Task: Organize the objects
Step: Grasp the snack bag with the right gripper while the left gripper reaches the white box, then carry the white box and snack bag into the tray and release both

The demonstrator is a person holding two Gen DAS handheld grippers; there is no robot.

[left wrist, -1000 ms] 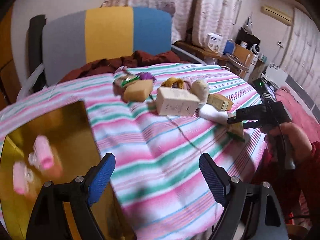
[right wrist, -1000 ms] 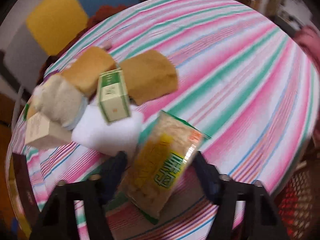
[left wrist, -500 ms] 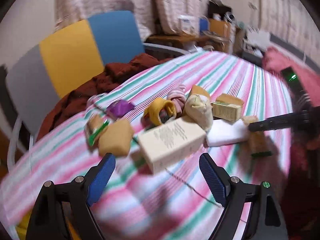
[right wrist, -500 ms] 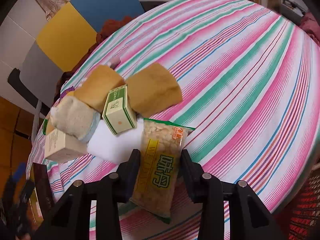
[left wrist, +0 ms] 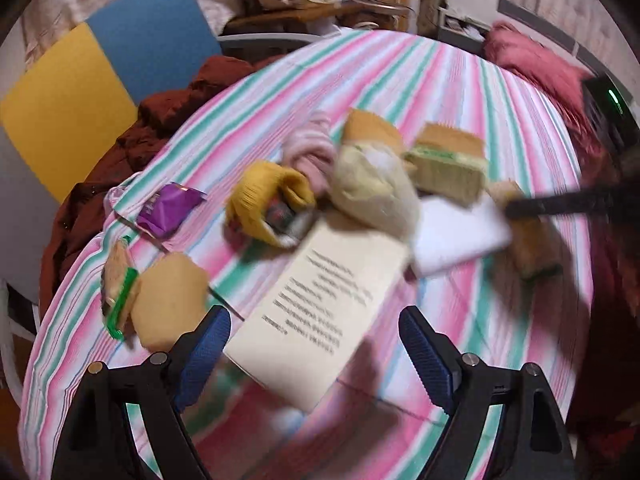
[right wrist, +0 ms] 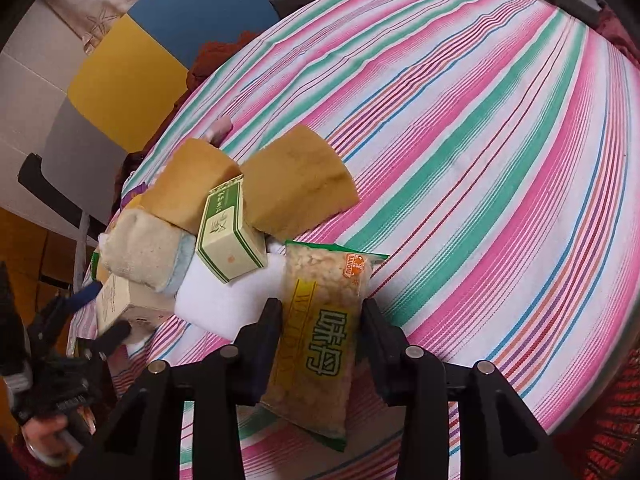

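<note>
A pile of objects lies on the striped tablecloth [right wrist: 480,128]. My right gripper [right wrist: 320,324] is shut on a clear snack packet [right wrist: 320,328] with yellow print, its lower end between the fingers. My left gripper [left wrist: 316,344] is open, its blue pads either side of the near end of a cream box [left wrist: 320,304] with printed text, not gripping it. Beside the packet lie a white pad [right wrist: 224,300], a green-and-cream carton [right wrist: 228,236], two tan sponges [right wrist: 296,188] and a beige cloth roll [right wrist: 140,252].
In the left wrist view a yellow glove [left wrist: 260,200], a pink cloth [left wrist: 312,148], a purple sachet [left wrist: 168,208], a tan sponge [left wrist: 168,300] and a green-sealed snack [left wrist: 118,296] lie on the cloth. A dark red garment [left wrist: 160,112] hangs on the yellow-and-blue chair [left wrist: 120,64] behind.
My left gripper swung away from the gold tray to the pile and closed in on the cream box. My right gripper closed on the snack packet.
</note>
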